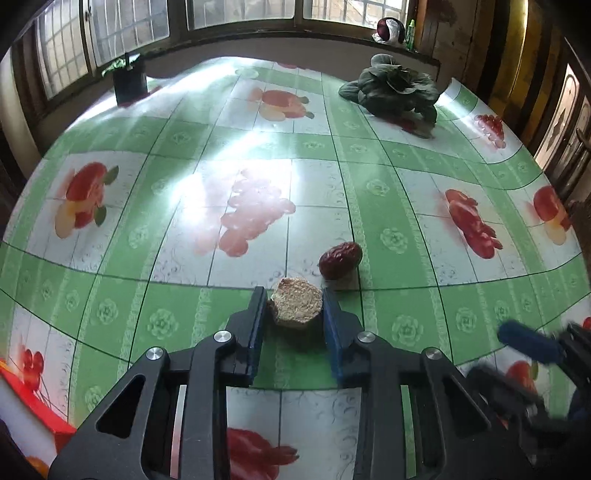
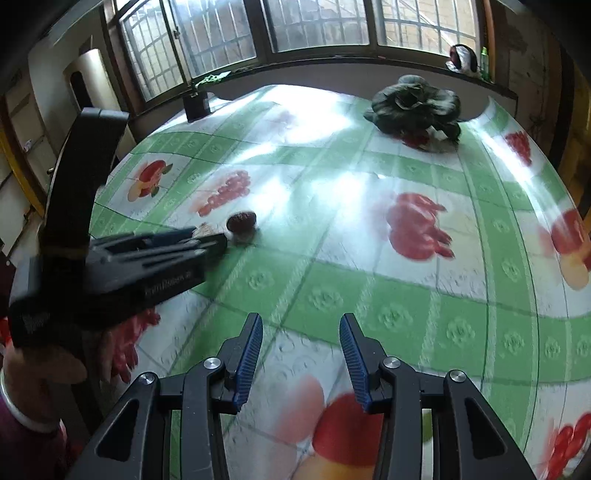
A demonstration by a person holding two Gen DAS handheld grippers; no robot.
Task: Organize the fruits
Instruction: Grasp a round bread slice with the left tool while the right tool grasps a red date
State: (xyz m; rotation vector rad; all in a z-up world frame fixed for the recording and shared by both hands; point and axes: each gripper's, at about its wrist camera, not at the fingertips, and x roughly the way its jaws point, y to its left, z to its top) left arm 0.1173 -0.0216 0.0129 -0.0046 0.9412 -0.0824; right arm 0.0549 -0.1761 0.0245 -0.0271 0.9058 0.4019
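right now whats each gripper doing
left gripper: shut on the tan chunk
right gripper: open, holding nothing

red date [image 1: 340,260]: 1 | tan crumbly cake [image 1: 295,307]: 1 | leafy green vegetable [image 1: 393,88]: 1 | dark plant pot [image 1: 129,85]: 1 | grippers: 2

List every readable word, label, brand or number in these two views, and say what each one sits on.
Nothing can be read for certain.
Left gripper, on its black side in the right wrist view: a short line of pale print, too blurred to read.
Green bottle on the windowsill: no legible label, too small.
Tablecloth: only fruit pictures and flower motifs, no lettering.
Left wrist view: no text visible on either gripper.
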